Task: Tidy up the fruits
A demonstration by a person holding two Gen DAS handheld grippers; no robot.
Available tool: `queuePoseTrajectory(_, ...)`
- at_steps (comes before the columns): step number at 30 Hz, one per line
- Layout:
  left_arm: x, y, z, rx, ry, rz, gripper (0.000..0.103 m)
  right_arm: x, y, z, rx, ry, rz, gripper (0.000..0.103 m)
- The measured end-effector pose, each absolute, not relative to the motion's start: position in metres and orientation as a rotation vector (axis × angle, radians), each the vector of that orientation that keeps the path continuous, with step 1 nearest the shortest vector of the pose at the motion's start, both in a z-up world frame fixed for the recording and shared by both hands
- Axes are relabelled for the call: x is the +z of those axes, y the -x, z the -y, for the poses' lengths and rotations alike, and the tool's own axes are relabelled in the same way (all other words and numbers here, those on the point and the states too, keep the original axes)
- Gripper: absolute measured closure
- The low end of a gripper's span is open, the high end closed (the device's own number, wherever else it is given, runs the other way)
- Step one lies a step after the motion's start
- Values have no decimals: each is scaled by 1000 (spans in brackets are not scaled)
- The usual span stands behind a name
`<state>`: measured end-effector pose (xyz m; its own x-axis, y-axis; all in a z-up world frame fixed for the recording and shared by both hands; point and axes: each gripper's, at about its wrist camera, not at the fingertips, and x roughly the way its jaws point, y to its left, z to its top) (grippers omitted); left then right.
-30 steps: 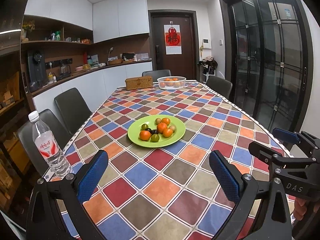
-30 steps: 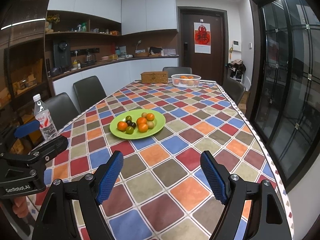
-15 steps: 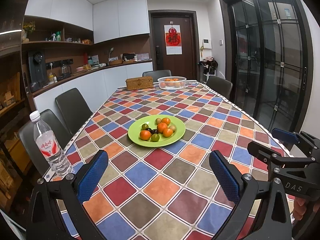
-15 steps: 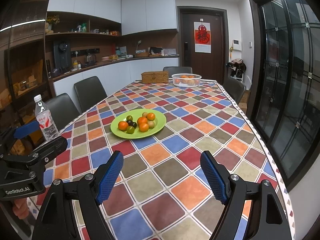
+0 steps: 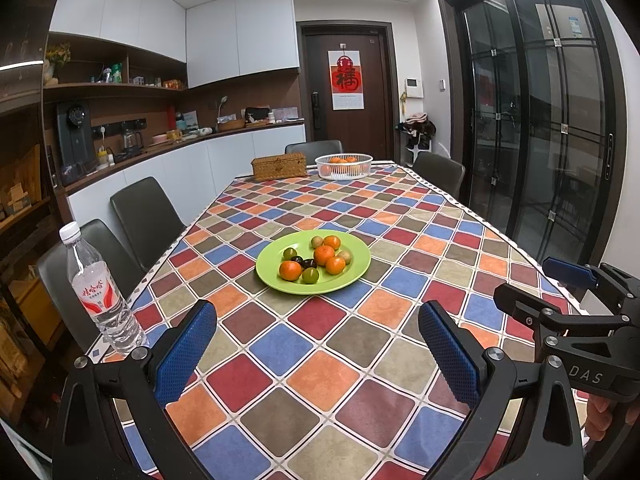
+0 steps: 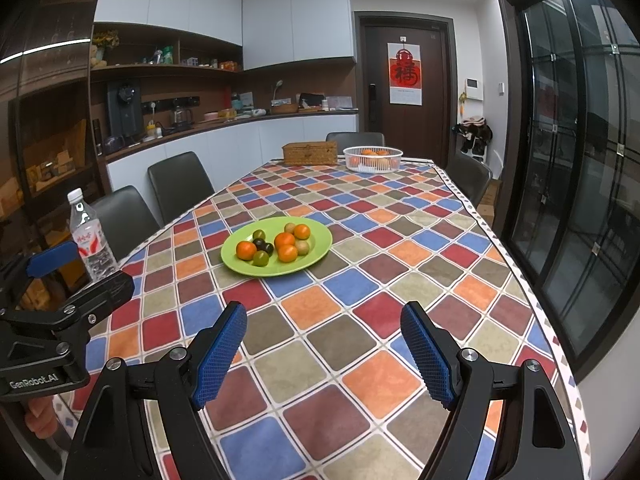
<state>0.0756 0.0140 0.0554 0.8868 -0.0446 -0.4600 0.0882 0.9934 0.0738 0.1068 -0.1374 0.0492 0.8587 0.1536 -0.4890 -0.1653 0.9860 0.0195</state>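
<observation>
My left gripper (image 5: 316, 350) and right gripper (image 6: 322, 354) both hang w/ fingers spread wide, empty, over the checkered table (image 5: 384, 400). Fruits (image 5: 316, 258) sit on the green plate (image 5: 356, 268) mid-table; white basket (image 5: 343, 168) at far end holds oranges, I think.

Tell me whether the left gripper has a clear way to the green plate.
Probably yes: the left gripper is open, holds nothing, and only bare tablecloth lies between it and the plate.
</observation>
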Motion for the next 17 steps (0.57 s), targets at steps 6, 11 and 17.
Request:
queuePoseTrajectory(6,55,-75,-15,-68,-91,-475,0,49,-107,138,168,23,-512,23)
queuePoseTrajectory(11,55,-75,-15,-69,-91,-477,0,49,-105,137,166,23,-512,23)
queuePoseTrajectory(17,55,-74,-15,-66,-92,-479,0,48,-105,137,166,22,-515,23)
